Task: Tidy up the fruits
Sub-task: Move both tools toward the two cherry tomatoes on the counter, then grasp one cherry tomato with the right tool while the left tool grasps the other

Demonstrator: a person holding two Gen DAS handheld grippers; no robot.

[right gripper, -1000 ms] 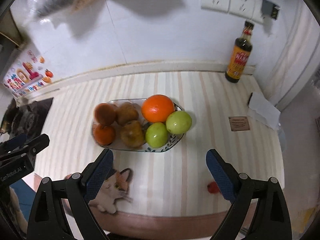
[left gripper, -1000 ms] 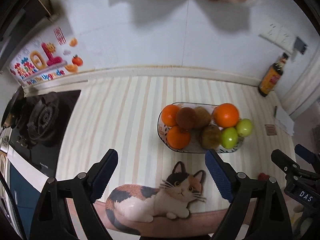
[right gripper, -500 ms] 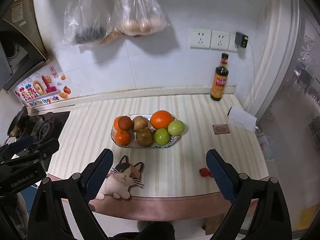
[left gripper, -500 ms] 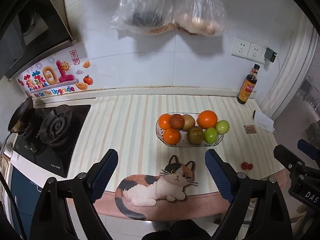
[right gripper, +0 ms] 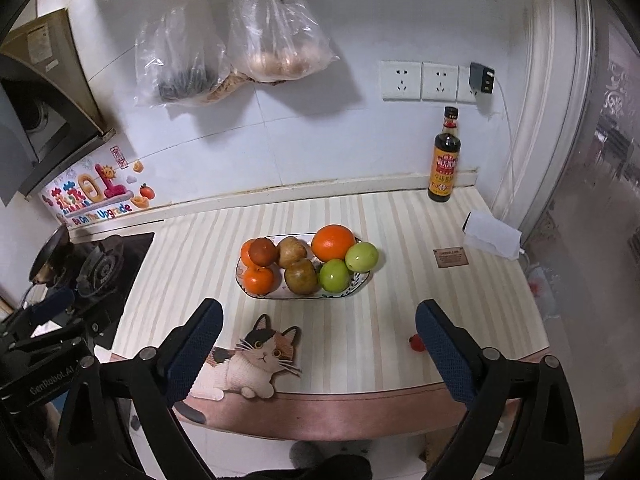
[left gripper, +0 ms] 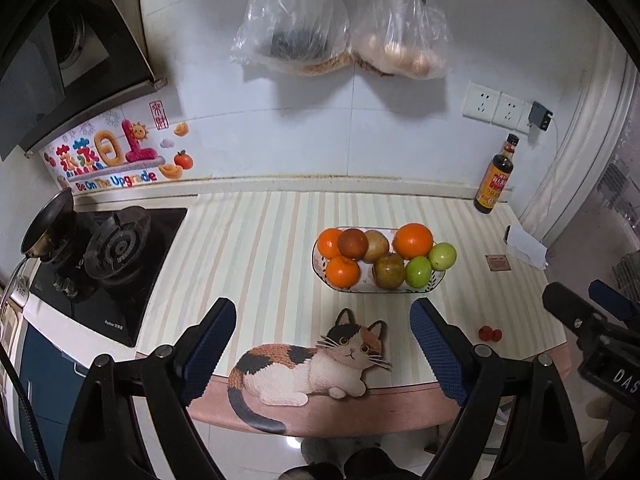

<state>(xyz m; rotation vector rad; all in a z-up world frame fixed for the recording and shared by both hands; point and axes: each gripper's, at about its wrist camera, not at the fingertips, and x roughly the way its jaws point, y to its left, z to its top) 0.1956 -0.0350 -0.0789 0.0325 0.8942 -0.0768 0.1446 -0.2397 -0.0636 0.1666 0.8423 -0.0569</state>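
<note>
A patterned oval bowl [left gripper: 438, 282] [right gripper: 362, 280] sits mid-counter and holds oranges [left gripper: 413, 241] [right gripper: 333, 243], green apples [left gripper: 418, 271] [right gripper: 334, 275], brown kiwi-like fruits [left gripper: 388, 271] [right gripper: 301, 276] and a reddish-brown fruit [left gripper: 352, 243]. A small red fruit [left gripper: 490, 333] [right gripper: 416, 342] lies on the counter near the front right edge. My left gripper [left gripper: 322, 328] is open and empty, held back above the counter's front edge. My right gripper [right gripper: 318, 330] is open and empty, also back from the bowl. The right gripper shows at the right of the left wrist view [left gripper: 592, 320].
A cat-shaped mat [left gripper: 316, 360] [right gripper: 252, 364] lies at the front edge. A gas stove [left gripper: 104, 256] with a pan is at the left. A sauce bottle [left gripper: 494, 182] [right gripper: 444, 160], a tissue pack [right gripper: 490, 234] and a small card [right gripper: 451, 257] are at the right. Plastic bags [left gripper: 340, 32] hang on the wall.
Both grippers have pulled back and up from the bowl, so the whole counter and wall now show. The fruit has not moved. Both stay open.
</note>
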